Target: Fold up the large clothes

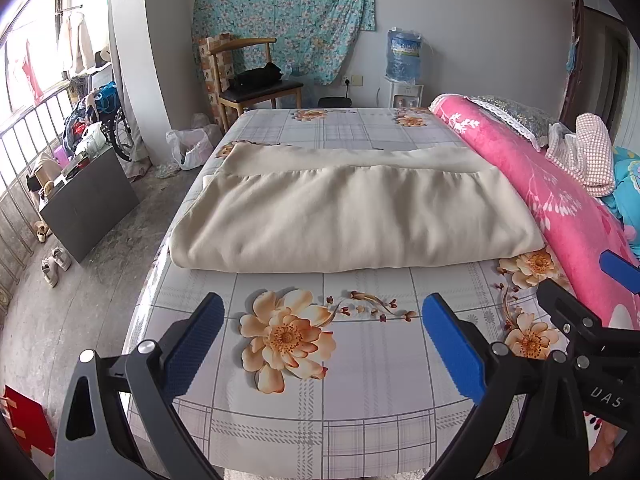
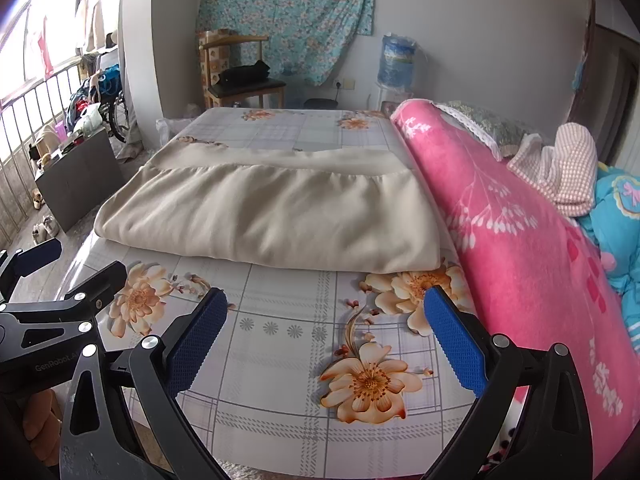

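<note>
**Mia:** What are the two grabbers doing?

**Dad:** The left gripper is wide open. It holds nothing. The right gripper is wide open too, and it holds nothing. They hang side by side over the near end of the bed, above the flower sheet.

**Mia:** Are they touching the cloth?

**Dad:** No. They are apart from it. The cream garment lies across the middle of the bed, farther off than both grabbers.

**Mia:** Is it folded?

**Dad:** It looks folded over at least once. You can see a thick rounded edge facing us and a flat band of cloth along the far side. It is still wide, though. It reaches from the left edge of the bed to the pink blanket, and its right end touches that blanket.

**Mia:** So is the job done?

**Dad:** I think not. I guess it needs one or two more folds to make it small. I cannot tell what kind of garment it is.
</note>
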Motion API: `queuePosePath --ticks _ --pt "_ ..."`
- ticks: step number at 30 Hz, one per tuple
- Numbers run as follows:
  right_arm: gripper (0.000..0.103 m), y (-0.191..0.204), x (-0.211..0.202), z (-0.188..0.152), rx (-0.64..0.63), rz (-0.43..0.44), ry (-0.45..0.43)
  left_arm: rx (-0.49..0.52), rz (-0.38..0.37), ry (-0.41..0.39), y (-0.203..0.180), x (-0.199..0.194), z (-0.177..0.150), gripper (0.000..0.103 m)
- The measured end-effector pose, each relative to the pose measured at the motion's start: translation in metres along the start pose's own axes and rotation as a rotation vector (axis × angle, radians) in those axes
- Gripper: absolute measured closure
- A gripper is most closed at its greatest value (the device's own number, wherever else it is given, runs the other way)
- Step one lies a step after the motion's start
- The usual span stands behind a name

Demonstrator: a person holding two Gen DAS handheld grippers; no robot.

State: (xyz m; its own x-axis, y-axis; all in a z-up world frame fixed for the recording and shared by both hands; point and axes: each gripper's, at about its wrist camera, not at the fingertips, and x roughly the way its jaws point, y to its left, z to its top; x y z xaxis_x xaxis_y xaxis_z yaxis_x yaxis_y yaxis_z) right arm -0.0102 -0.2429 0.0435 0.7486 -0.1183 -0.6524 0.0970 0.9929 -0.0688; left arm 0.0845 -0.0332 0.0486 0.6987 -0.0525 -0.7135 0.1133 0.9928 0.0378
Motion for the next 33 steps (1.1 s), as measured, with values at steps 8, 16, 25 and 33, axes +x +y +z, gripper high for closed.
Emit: queuePosePath --ticks 8,16,25,33 --pt "0.008 0.0009 -0.0012 0.0015 0.001 -0.002 0.001 -0.003 0.005 0.001 0.0013 0.0015 -0.0024 0.005" --pt "0.008 0.0021 -0.0018 0.0025 0.003 -0.002 0.003 -0.006 0.007 0.000 0.0015 0.0014 -0.0021 0.005" --pt "0.008 0.0044 -0.0015 -0.0006 0.002 0.000 0.004 -0.009 0.009 0.002 0.0031 0.0017 -0.0015 0.005" --pt "0.008 0.0045 -0.0012 -0.0006 0.005 0.001 0.005 -0.012 0.013 0.001 0.0050 0.0018 -0.0009 0.005"
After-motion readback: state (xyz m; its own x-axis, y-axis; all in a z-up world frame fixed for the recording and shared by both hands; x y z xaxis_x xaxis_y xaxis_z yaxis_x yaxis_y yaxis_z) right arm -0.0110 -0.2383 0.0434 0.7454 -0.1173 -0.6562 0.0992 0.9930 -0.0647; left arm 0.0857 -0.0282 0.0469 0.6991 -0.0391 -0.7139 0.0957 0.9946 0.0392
